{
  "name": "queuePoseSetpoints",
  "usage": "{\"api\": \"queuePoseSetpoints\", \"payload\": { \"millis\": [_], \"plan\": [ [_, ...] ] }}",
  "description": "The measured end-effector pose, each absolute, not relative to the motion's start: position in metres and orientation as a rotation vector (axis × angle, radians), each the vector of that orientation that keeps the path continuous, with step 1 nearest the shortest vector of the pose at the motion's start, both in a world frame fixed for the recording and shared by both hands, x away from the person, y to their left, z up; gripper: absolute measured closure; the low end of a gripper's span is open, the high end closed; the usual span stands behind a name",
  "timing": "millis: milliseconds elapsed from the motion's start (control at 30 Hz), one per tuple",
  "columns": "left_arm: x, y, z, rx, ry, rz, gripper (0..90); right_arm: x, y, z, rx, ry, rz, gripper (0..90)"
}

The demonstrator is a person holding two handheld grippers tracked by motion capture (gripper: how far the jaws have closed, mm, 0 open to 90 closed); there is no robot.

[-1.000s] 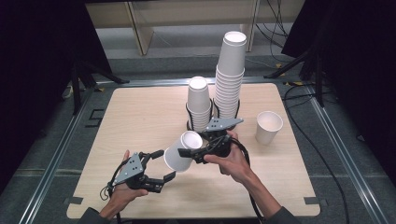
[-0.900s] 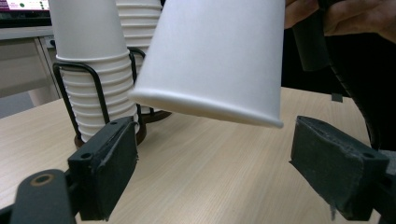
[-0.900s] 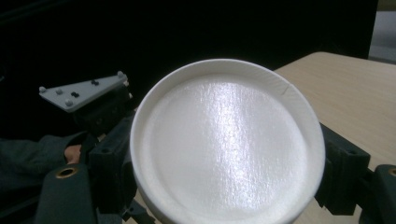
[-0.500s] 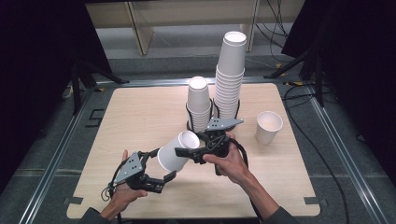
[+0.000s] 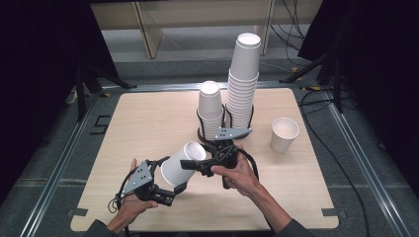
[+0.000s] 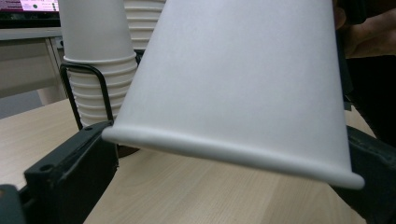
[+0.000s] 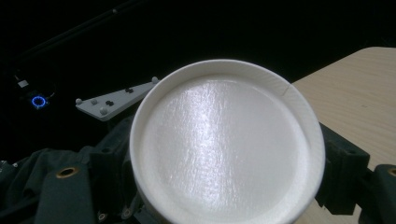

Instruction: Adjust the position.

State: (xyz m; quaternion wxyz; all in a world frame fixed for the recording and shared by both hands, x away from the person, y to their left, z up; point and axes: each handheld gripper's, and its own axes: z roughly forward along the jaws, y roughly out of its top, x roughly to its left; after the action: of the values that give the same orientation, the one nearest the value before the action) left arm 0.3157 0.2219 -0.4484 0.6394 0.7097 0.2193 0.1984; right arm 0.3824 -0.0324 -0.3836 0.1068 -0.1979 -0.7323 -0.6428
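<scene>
A white paper cup (image 5: 183, 163) hangs tilted above the table's front, base up-right, rim down-left. My right gripper (image 5: 192, 164) is shut on its base end. In the right gripper view the recessed base (image 7: 224, 149) faces the camera, with that gripper (image 7: 226, 163) clamped on both sides. My left gripper (image 5: 170, 177) is open, its jaws spread wide around the rim end. The left gripper view has the cup wall (image 6: 243, 84) close up. There the rim lies between the two black jaws of the left gripper (image 6: 226, 140), right at their tips.
A short cup stack (image 5: 211, 111) and a tall one (image 5: 243, 84) stand in a black wire holder (image 6: 86, 93) at the table's middle back. A single upright cup (image 5: 284, 134) stands to the right. Bare wooden table (image 5: 123, 128) stretches to the left.
My right gripper has carried the cup down and left. Its rim, which was apart from the left gripper, now sits between the left jaws. The left hand barely moved.
</scene>
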Motion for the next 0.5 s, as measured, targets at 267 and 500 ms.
{"api": "queuePoseSetpoints", "payload": {
  "millis": [267,500],
  "plan": [
    [0.3143,0.2240,-0.4466,1.647,0.494,0.445,4.2,0.3840,-0.0309,-0.3892,-0.586,-2.139,-1.860,23.5],
    [0.3162,0.2237,-0.4451,1.666,0.471,0.432,7.8,0.3852,-0.0319,-0.3898,-0.574,-2.157,-1.840,22.5]
  ]
}}
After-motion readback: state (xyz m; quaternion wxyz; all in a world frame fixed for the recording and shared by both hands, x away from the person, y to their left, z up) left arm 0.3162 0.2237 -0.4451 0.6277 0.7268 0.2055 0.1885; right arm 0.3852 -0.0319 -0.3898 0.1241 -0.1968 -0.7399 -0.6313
